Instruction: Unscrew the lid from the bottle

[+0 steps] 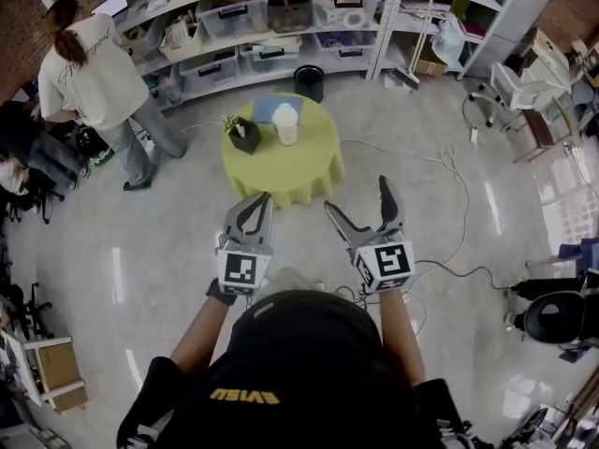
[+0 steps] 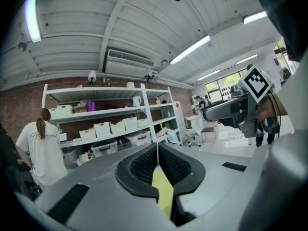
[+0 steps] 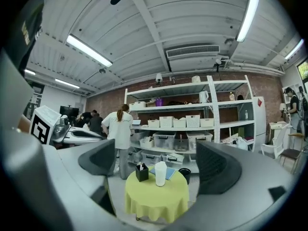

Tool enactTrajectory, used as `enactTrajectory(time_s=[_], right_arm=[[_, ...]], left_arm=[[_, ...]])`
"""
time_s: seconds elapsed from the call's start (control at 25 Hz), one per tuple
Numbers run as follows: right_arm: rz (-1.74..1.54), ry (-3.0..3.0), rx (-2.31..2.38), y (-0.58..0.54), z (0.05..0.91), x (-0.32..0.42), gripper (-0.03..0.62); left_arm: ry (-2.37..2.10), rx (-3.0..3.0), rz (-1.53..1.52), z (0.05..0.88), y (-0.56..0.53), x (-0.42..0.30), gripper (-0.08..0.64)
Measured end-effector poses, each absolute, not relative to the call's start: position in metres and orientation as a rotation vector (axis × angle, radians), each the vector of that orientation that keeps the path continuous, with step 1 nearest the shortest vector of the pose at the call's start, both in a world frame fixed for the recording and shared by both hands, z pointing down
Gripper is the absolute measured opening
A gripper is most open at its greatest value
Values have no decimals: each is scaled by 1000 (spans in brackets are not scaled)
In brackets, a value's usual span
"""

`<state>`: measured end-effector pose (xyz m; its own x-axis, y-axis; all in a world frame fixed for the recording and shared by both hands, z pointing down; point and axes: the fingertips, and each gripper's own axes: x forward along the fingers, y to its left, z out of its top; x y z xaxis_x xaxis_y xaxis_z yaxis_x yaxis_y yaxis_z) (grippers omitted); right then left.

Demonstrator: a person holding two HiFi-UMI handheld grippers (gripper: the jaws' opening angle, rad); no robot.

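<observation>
A white bottle with its lid on (image 1: 285, 123) stands upright on a small round table under a yellow-green cloth (image 1: 309, 171), ahead of me. The right gripper view shows the same bottle (image 3: 160, 173) far off, framed between the jaws. My left gripper (image 1: 260, 201) is shut with nothing in it, held in the air short of the table. To its right my right gripper (image 1: 357, 201) is open and empty, at the same distance from the table. Neither gripper touches the bottle.
A black pot with a small plant (image 1: 244, 134) and a blue sheet (image 1: 271, 107) share the table. Behind it are a black bin (image 1: 309, 82) and shelves of bins (image 1: 243, 17). A person in white (image 1: 94, 73) stands at the left. Cables (image 1: 449, 204) trail on the floor.
</observation>
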<state>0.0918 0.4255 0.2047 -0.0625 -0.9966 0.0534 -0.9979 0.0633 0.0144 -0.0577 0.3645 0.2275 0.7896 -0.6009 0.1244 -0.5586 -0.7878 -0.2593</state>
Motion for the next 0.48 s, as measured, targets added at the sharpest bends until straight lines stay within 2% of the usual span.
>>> enactTrajectory(time_s=[0.04,0.08,0.48], right_arm=[[29,-2240,2157,425,203,95,541],[15,-2223,2196,426,202,99,569],[45,-2236,2165,426,212,99,571]], left_arm=[[909,-2771,-299,228,365,-58,20],[912,-2771,-300,229,366,-58,20],[931,-2778,-363,240,367,-61,20]])
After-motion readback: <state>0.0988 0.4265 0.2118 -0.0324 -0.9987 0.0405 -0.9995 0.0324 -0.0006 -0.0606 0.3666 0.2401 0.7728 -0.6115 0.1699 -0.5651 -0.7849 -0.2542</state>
